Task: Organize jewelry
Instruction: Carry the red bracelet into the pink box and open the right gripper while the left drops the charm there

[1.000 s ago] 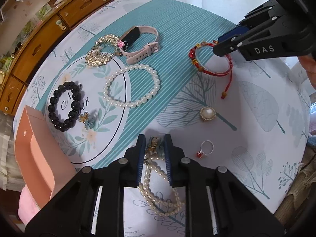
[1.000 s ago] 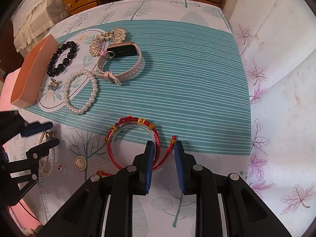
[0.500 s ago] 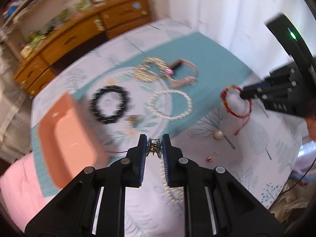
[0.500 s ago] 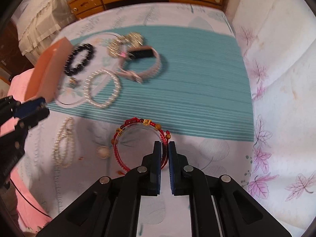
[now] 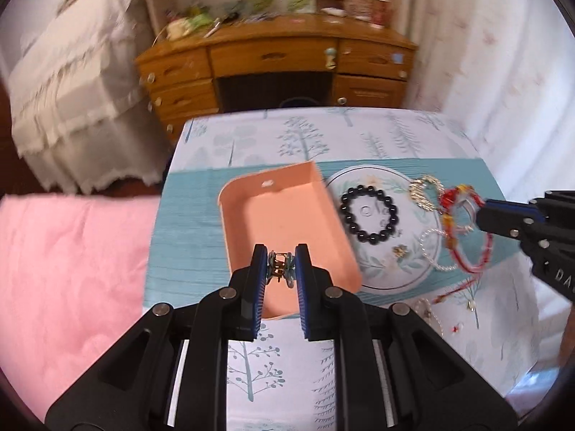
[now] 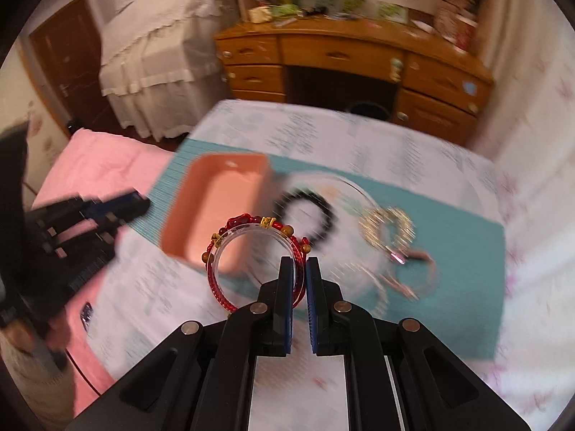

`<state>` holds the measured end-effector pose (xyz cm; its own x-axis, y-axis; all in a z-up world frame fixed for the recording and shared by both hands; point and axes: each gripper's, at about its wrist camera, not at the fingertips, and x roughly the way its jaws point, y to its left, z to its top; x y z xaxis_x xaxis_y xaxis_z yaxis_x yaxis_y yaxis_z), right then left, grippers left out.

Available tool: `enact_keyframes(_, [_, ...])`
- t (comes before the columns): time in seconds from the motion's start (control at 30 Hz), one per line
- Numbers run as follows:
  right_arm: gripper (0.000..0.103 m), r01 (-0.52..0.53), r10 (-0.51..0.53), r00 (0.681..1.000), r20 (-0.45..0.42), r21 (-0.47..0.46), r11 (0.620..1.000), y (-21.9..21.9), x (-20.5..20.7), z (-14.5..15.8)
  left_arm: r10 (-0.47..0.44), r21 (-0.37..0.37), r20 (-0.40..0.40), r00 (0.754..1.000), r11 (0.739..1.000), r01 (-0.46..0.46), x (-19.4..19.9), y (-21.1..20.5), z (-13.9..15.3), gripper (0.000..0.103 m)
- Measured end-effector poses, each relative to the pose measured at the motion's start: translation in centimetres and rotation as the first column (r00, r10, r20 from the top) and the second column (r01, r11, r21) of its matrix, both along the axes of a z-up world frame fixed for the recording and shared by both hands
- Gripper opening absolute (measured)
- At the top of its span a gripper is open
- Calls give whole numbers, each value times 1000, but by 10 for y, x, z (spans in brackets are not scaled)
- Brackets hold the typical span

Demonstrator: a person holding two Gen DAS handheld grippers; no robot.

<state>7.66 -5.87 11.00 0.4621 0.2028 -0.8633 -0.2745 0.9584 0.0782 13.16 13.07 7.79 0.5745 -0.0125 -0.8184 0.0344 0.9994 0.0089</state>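
Observation:
An open peach-pink box lies on the teal cloth. My left gripper hovers over its near end, shut on the gold clasp of the pearl necklace; the pearls are hidden below the fingers. My right gripper is shut on the red beaded bracelet, which hangs in the air near the box. In the left wrist view the right gripper holds the bracelet above the round leaf print. The left gripper shows blurred at the left of the right wrist view.
On the round print lie a black bead bracelet, a small flower earring, a pearl bracelet and a gold brooch. A pink watch lies further right. A wooden desk stands beyond the table, a pink quilt to its left.
The right gripper closed on the red bracelet and lifted it off the table. Both grippers rose and swung toward the pink box, the left one carrying the necklace by its clasp.

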Motion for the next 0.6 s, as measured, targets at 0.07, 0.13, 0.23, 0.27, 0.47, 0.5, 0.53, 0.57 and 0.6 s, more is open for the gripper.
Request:
enact_keyframes(0.07, [7,-11,11,1000,13,-8,1000,32,17,-2,33,-38,-36,999,999,-34,5,11,-17,13])
enact_keyframes(0.13, [7,-18,18,1000,2,-4,1000,54,32,-9,59,-66,-74,996,996,-64,11,16,-37,13])
enact_keyframes(0.23, [7,-7,7,1000,-18,-18,1000,89,59,-30,79,-102,-123,989,991,-92,20,20,-68,13])
enact_keyframes(0.27, [7,-2,2,1000,-22,-22,1000,95,64,-35,79,-111,-137,987,989,-95,22,20,-77,13])
enact_keyframes(0.47, [7,-9,9,998,-62,0,1000,111,84,-79,43,-92,-201,979,994,-62,34,4,-118,13])
enact_keyframes(0.5, [7,-17,17,997,-71,5,1000,111,85,-86,41,-85,-218,975,995,-61,34,4,-124,13])
enact_keyframes(0.53, [7,-19,20,996,-83,9,1000,110,87,-95,38,-75,-222,974,996,-56,34,4,-127,14])
enact_keyframes(0.57, [7,-22,23,995,-94,11,1000,105,88,-104,35,-41,-200,979,998,-44,30,4,-126,14])
enact_keyframes(0.6, [8,-26,28,993,-117,19,999,106,90,-111,35,-20,-196,980,999,-40,28,5,-125,14])
